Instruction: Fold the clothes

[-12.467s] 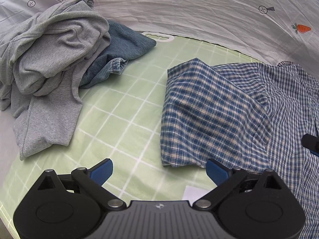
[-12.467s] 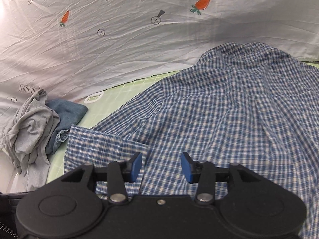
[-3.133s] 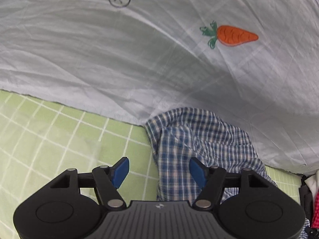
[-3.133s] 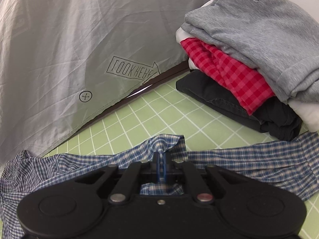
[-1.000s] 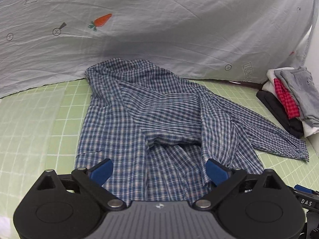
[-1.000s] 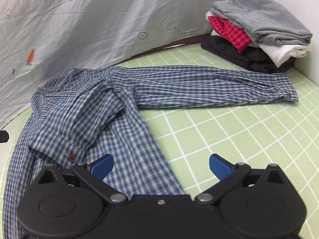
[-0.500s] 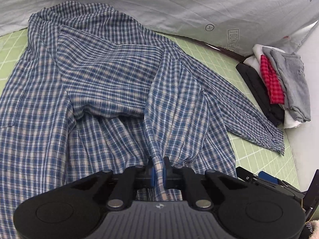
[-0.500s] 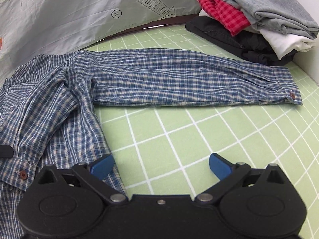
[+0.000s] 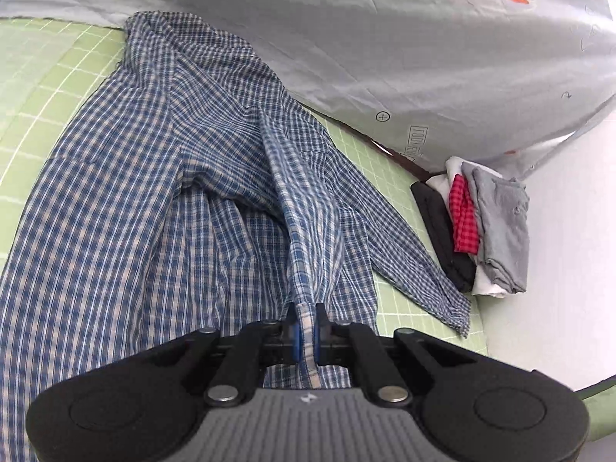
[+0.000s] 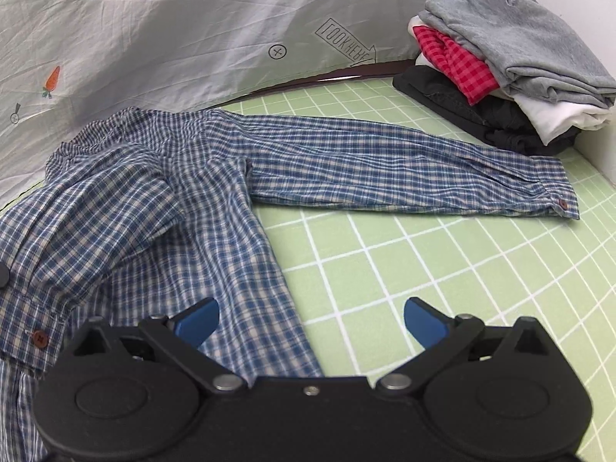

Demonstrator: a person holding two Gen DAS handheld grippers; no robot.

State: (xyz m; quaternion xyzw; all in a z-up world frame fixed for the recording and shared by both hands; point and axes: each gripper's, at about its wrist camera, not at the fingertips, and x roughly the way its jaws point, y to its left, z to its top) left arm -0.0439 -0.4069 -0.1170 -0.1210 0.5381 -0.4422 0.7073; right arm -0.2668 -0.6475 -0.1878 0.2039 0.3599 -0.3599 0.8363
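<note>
Left hand-held gripper (image 9: 306,327) is clamping a bottom edge of the blue plaid shirt (image 9: 154,192), pads pinched tight on a narrow ridge of cloth that is running taut up toward the collar. Right hand-held gripper (image 10: 310,317) is hovering with jaws spread wide and nothing between them, over the shirt's side edge where cloth meets mat.

Progress, my read: early on this garment. The shirt is lying spread on the green grid mat (image 10: 423,269) covering the bench, collar end against the grey printed sheet (image 10: 173,38) at the back. One long sleeve (image 10: 404,169) is stretched out flat toward the folded stack (image 10: 500,77), cuff buttoned; the other cuff (image 10: 34,331) is doubled back over the body. No clean fold line is showing yet, so sleeves, sides and final halving all look outstanding. The stack by the white wall looks like finished work: grey knit on top, red check, white, black at the bottom.

Materials: shirt is thin woven cotton-like check, limp, creasing easily, bunching around the pinch. Grey top in the stack is thicker, soft jersey with rounded fold edges. Mat is smooth, flat, white lines on pale green. Sheet is crinkled light fabric with carrot prints.
</note>
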